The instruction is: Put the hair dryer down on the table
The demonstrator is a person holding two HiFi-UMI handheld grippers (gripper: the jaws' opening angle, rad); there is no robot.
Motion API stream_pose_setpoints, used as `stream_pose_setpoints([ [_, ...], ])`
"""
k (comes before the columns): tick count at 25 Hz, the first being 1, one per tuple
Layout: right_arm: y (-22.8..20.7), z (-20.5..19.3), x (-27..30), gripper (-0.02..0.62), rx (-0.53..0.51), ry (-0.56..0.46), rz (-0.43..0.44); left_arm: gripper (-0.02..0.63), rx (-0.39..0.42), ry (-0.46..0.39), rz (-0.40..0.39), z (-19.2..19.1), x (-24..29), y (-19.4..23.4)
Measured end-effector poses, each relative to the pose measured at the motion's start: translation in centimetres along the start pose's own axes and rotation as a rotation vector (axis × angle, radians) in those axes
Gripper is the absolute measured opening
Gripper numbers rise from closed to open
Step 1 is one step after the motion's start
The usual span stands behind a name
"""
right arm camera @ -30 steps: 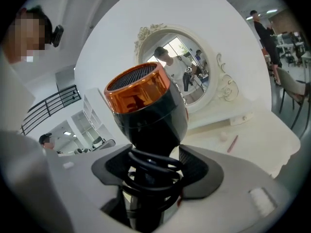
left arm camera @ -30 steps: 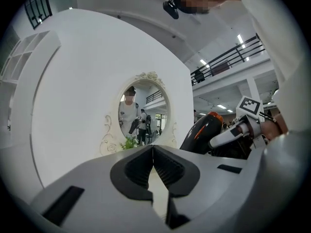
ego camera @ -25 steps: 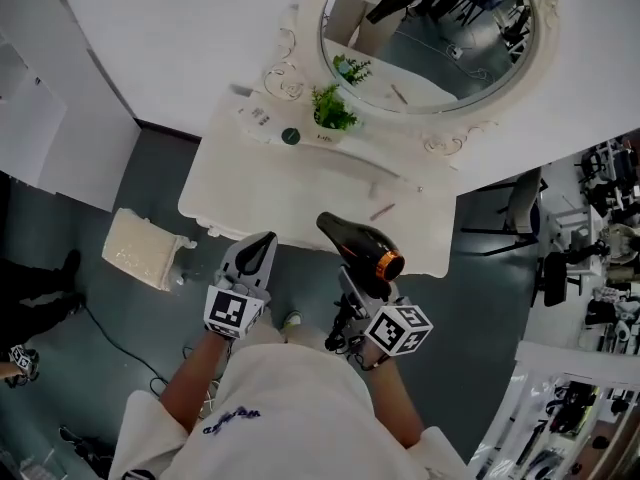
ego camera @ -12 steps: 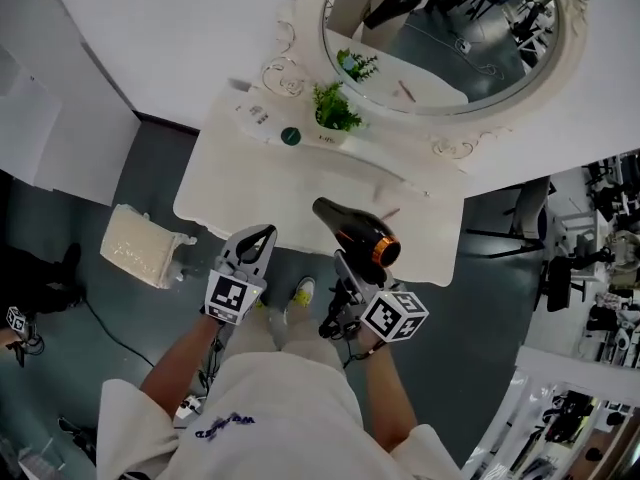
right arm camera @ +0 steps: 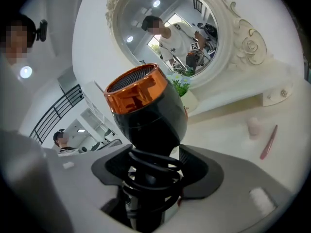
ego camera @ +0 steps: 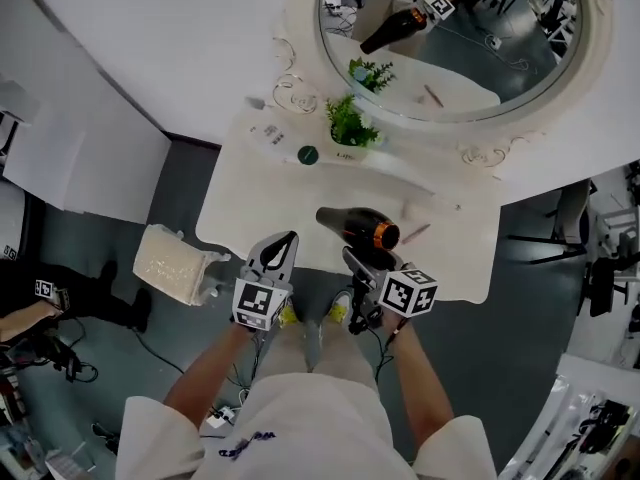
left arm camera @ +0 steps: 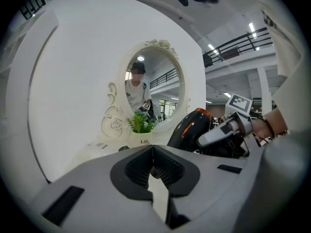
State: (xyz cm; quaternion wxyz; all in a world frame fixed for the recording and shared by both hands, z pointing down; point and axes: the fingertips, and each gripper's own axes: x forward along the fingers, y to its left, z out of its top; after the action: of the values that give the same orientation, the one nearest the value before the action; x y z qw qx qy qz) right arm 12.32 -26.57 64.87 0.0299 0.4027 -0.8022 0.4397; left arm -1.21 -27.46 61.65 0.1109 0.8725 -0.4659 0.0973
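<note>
A black hair dryer (ego camera: 357, 229) with an orange ring hangs over the front part of the white dressing table (ego camera: 250, 203), nozzle to the left. My right gripper (ego camera: 362, 264) is shut on its handle, where the black cord is coiled. In the right gripper view the hair dryer (right arm camera: 146, 108) stands up out of the right gripper (right arm camera: 154, 154). To the left, my left gripper (ego camera: 283, 244) is shut and holds nothing, its tips just over the table's front edge. The left gripper view shows the left gripper (left arm camera: 152, 148) with its jaws touching and the hair dryer (left arm camera: 188, 129) to its right.
A round mirror (ego camera: 450, 38) in a carved white frame stands at the back. In front of it are a small potted plant (ego camera: 349, 126), a dark green cap (ego camera: 308, 154) and a pink stick (ego camera: 415, 232). A pale bag (ego camera: 172, 266) lies on the floor at left.
Both grippers have come down and forward toward the table. The hair dryer now hangs lower over the table's front part, still held. The left gripper stays shut.
</note>
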Motion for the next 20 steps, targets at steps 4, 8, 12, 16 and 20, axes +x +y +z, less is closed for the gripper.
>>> stream_pose_setpoints([
  [4, -1.0, 0.1, 1.6, 0.311, 0.039, 0.011, 0.006, 0.009, -0.029, -0.011, 0.015, 0.2, 1.2, 0.5],
  [8, -1.7, 0.3, 2.6, 0.311, 0.024, 0.020, -0.009, 0.009, -0.047, -0.019, 0.012, -0.2, 2.4, 0.5],
  [12, -2.8, 1.1, 3.9, 0.311, 0.011, 0.021, -0.022, 0.009, -0.062, -0.008, -0.004, -0.6, 3.8, 0.1],
  [16, -4.3, 1.8, 5.7, 0.311, 0.008, 0.019, -0.014, 0.009, -0.058, 0.006, -0.017, -1.0, 5.1, -0.1],
  [20, -5.9, 1.7, 6.6, 0.311, 0.022, 0.030, -0.017, 0.009, -0.138, 0.016, 0.012, -1.6, 5.5, 0.2],
])
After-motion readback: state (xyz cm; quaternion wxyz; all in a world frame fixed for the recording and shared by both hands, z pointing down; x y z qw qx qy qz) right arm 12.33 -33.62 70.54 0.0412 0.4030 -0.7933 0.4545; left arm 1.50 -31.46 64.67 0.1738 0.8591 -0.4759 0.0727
